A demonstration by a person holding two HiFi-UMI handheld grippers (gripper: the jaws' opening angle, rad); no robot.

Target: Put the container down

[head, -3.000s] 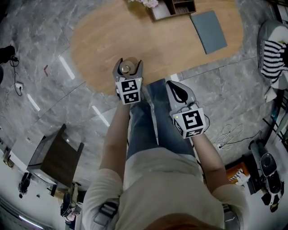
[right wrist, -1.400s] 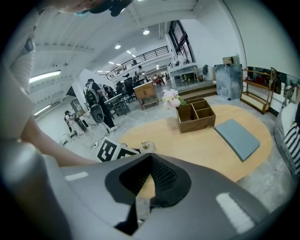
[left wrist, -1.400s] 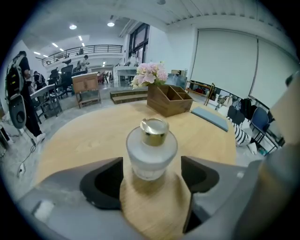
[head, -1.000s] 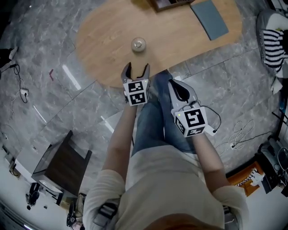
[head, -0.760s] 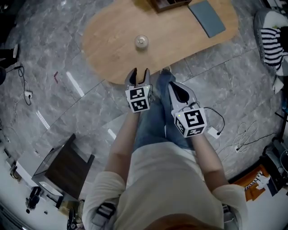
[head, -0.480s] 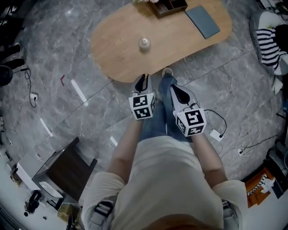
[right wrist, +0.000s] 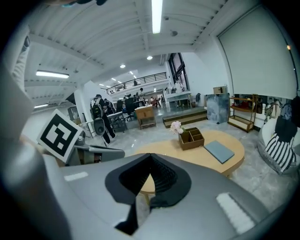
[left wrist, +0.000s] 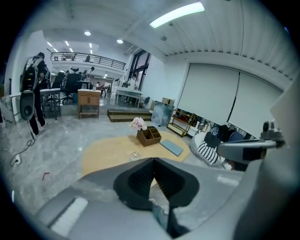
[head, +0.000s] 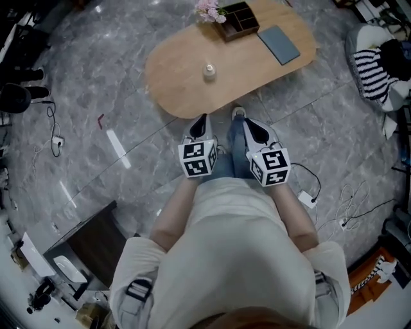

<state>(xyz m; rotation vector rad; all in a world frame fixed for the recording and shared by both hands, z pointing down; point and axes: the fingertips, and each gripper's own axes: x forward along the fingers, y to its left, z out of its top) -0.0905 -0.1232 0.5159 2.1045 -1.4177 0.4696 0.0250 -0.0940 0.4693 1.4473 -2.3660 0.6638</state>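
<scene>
The container (head: 209,71), a small clear jar, stands upright on the oval wooden table (head: 180,83), and it shows small in the left gripper view (left wrist: 135,154). My left gripper (head: 203,122) hangs over the floor well short of the table, its jaws shut with nothing between them (left wrist: 153,161). Beside it, my right gripper (head: 253,128) is also shut and empty (right wrist: 150,157). Both are held close in front of the person's legs, pointing toward the table.
A wooden organizer (head: 237,19) with pink flowers (head: 209,9) and a grey-blue pad (head: 278,44) sit at the table's far end. Striped cloth (head: 369,67) lies at the right, cables (head: 311,196) on the floor, a dark side table (head: 83,241) at lower left.
The left gripper's jaws have gone from open to shut. The person has backed away from the table, so both grippers are farther from the container, which stays on the table.
</scene>
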